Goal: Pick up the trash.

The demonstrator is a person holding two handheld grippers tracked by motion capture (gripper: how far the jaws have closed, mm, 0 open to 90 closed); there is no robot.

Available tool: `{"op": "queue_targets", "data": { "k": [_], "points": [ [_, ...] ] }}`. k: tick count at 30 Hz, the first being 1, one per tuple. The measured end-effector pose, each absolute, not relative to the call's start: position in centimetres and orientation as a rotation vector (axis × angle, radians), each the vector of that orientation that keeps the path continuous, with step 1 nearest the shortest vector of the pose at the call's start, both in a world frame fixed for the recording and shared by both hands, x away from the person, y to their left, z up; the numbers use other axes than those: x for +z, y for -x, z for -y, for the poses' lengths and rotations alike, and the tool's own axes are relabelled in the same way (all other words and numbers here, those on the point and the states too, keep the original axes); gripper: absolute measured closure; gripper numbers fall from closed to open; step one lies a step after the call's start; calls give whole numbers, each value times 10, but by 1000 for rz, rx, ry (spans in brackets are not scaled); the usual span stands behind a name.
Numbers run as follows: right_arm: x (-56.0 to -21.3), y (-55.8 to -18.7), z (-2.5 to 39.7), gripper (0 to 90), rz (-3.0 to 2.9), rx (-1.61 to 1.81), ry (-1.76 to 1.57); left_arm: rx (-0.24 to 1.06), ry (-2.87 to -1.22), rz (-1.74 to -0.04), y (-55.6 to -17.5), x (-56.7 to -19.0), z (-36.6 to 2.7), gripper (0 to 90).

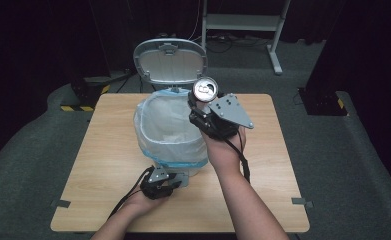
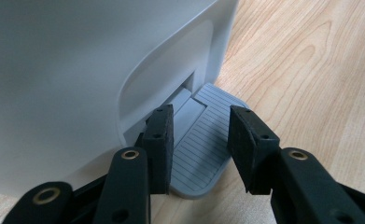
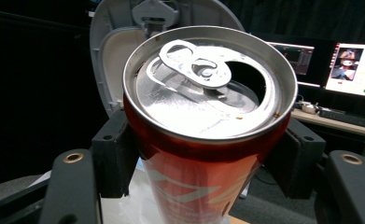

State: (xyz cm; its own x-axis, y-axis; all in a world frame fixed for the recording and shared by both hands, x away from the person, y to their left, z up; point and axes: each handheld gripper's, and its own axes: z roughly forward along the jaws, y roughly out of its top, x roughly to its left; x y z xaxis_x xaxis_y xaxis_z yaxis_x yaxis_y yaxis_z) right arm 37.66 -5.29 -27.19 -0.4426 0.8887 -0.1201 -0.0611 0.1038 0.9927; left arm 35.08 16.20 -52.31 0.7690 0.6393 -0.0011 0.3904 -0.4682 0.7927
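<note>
your right gripper (image 1: 199, 106) has its jaws pinching a red can (image 3: 203, 140) by the body, one jaw on each side, opened top with the pull tab facing the right gripper view. in the high view the can (image 1: 204, 90) sits tilted just above the far right rim of the white bin (image 1: 155, 145), over the edge of the liner bag (image 1: 148, 117) with its blue hem. bin lid (image 1: 170, 62) stands raised behind it. your left gripper (image 1: 175, 181) is low at the near foot of the bin on the wooden worktop (image 1: 273, 165). in the left gripper view its jaws are spread, holding nothing, one on each side above the grey ribbed pedal (image 2: 203, 140); contact with the pedal can't be made out. bin wall (image 2: 77, 70) is close on that view's left
</note>
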Motion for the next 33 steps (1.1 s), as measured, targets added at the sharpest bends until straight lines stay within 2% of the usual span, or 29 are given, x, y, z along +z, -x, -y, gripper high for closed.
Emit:
{"op": "queue_targets", "data": {
  "k": [17, 33],
  "points": [
    [-276, -385, 19, 334, -1626, 1504, -827, 378, -2117, -766, -351, -523, -162, 605],
    [-275, -387, 10, 333, -1650, 1519, -821, 378, -2119, -766, -350, -523, -162, 605]
  ]
}}
